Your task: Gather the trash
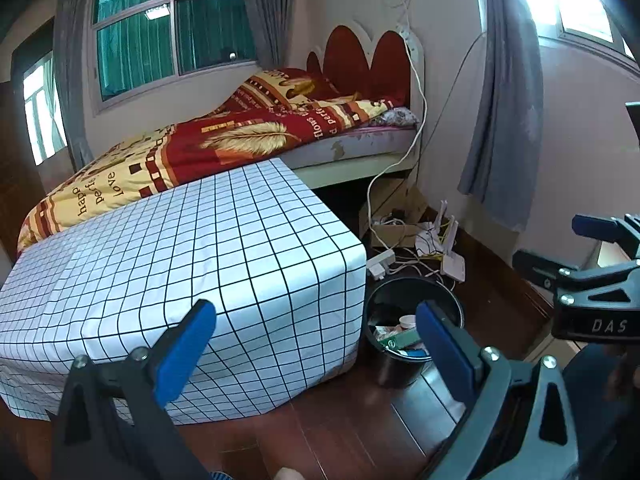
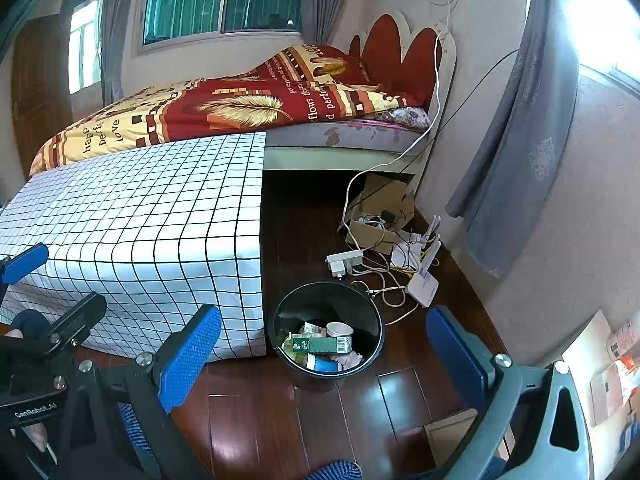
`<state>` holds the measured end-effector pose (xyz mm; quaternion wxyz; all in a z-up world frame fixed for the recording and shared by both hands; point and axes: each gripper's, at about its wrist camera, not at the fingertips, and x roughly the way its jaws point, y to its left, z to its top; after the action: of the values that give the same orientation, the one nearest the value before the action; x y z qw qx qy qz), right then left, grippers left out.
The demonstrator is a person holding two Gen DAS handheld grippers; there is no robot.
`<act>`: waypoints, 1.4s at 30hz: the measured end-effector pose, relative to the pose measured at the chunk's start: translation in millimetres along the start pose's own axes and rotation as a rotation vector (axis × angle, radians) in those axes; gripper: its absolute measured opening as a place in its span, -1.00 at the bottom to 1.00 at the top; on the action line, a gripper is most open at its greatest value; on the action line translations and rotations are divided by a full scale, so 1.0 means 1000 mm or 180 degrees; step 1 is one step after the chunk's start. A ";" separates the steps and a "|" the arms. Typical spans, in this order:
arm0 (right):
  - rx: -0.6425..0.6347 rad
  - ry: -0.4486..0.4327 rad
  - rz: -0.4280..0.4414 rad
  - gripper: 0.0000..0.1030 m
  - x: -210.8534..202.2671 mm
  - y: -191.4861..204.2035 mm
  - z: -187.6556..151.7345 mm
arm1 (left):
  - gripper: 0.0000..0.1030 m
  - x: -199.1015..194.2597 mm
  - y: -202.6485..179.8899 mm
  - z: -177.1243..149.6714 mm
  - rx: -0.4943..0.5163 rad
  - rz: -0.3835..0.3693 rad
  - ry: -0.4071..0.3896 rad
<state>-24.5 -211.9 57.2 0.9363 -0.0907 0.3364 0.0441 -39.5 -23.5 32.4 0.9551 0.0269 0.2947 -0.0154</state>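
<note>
Two grippers hang over the wooden floor, and both are empty. Our left gripper [image 1: 316, 340] has its jaws spread wide with nothing between them, and our right gripper [image 2: 324, 344] is the same, its jaws wide and bare. Between the right gripper's blue pads [image 2: 188, 356] we look down into the black trash bin [image 2: 280, 312], which stands on the floor just beside the near right corner of the counter [image 2: 132, 208], a low block draped in a white grid-pattern cloth.

The bin already holds trash: a green carton [image 2: 320, 345], a paper cup [image 2: 339, 329], a blue-and-white can or bottle [image 2: 323, 365] and some crumpled wrappers. The counter top shows nothing on it in either view. From this we judge that the gathering step is at or near its end, with both grippers released above the bin.

Behind the bin, near the foot of the bed's headboard, lie a power strip [image 2: 345, 258], a white router [image 2: 423, 282], tangled cables and an open cardboard box [image 2: 380, 216]. These look like working equipment, not litter, so we would leave them alone.

Any next move calls for finding loose trash first; we see none on the floor or counter. If some turns up, one gripper should close on it and carry it over the bin's rim.
</note>
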 end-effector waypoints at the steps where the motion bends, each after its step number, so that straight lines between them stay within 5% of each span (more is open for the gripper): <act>1: 0.0001 0.0000 0.0004 1.00 0.000 0.000 0.000 | 0.95 0.000 0.000 0.000 0.0000 0.0007 -0.0008; 42: 0.0054 -0.0057 0.0016 1.00 -0.006 -0.007 -0.002 | 0.99 -0.003 0.006 0.001 -0.0004 0.0031 -0.0069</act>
<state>-29.0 -219.5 60.9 0.9399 -0.0815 0.3286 0.0444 -40.9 -17.9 35.5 0.9583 0.0276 0.2841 -0.0108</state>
